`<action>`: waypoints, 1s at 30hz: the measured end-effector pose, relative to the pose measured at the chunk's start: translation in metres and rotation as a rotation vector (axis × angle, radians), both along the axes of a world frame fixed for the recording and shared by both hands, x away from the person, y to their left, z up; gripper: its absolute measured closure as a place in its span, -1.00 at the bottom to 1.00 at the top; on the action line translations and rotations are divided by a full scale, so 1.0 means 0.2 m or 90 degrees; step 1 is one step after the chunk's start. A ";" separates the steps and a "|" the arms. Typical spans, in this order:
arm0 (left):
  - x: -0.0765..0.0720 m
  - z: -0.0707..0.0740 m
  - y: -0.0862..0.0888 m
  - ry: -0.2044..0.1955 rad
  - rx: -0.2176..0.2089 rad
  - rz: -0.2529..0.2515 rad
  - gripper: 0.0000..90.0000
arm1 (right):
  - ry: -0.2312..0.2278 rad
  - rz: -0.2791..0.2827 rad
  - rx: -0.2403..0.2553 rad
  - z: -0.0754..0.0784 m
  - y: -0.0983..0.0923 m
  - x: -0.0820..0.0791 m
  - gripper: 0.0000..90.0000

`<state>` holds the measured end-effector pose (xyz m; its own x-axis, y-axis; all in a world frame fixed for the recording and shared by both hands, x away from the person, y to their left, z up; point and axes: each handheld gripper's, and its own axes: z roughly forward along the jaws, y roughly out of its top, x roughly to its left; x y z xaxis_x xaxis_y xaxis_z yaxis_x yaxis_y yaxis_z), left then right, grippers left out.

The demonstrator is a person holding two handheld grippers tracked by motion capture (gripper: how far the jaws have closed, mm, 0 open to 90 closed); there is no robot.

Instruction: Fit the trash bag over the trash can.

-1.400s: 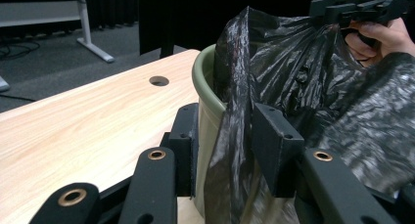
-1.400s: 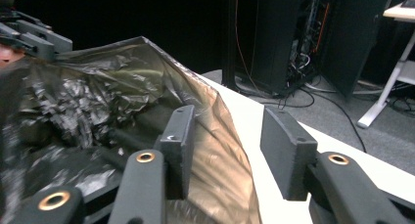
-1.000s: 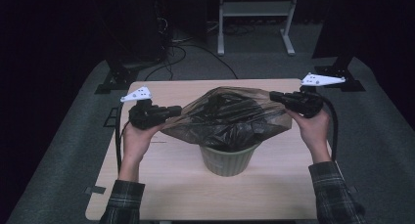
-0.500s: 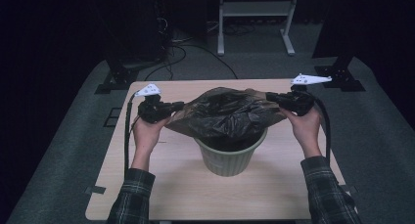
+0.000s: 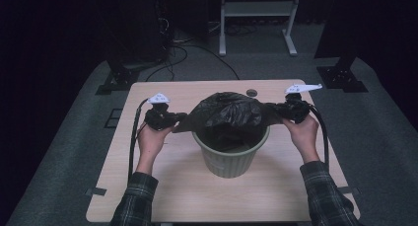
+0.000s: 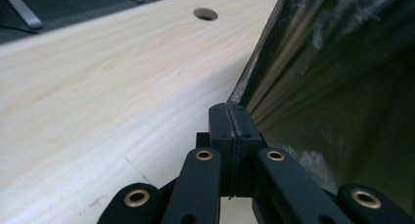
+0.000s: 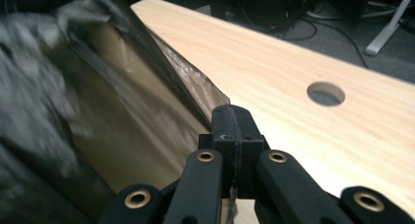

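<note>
A black plastic bag [image 5: 231, 112] is stretched wide over a pale green bin [image 5: 230, 157] that stands in the middle of the wooden table [image 5: 162, 186]. My left gripper [image 5: 176, 118] is shut on the bag's left edge [image 6: 254, 77], its pads pressed flat together with the thin film between them. On the other side, my right gripper [image 5: 277, 110] is shut on the bag's right edge [image 7: 195, 92] in the same way. Both grippers pull the bag's mouth taut at about rim height, and the bag's body sags into the bin.
A round cable hole [image 5: 252, 93] lies in the table behind the bin. Beyond the far edge are dark stands [image 5: 118, 78], loose cables on the floor [image 5: 177, 48] and a white frame [image 5: 256, 18].
Both hands have come down and drawn in toward the bin. The bag, held high and spread above the rim before, now sits lower with its body down in the bin.
</note>
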<state>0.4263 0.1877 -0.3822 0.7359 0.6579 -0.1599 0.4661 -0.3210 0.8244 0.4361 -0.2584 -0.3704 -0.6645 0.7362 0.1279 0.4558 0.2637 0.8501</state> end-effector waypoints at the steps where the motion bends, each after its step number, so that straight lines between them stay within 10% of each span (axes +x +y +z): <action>1: -0.01 -0.01 0.01 0.004 0.002 0.002 0.99 | 0.003 0.000 0.000 -0.02 -0.01 -0.01 1.00; 30: -0.04 -0.30 -0.05 0.082 0.084 -0.019 0.99 | 0.062 0.002 -0.024 -0.25 -0.04 -0.07 1.00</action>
<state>0.4176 0.1780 -0.4428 0.7348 0.6572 -0.1677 0.5536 -0.4383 0.7081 0.4216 -0.2666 -0.4210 -0.6530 0.7393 0.1645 0.5345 0.2960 0.7916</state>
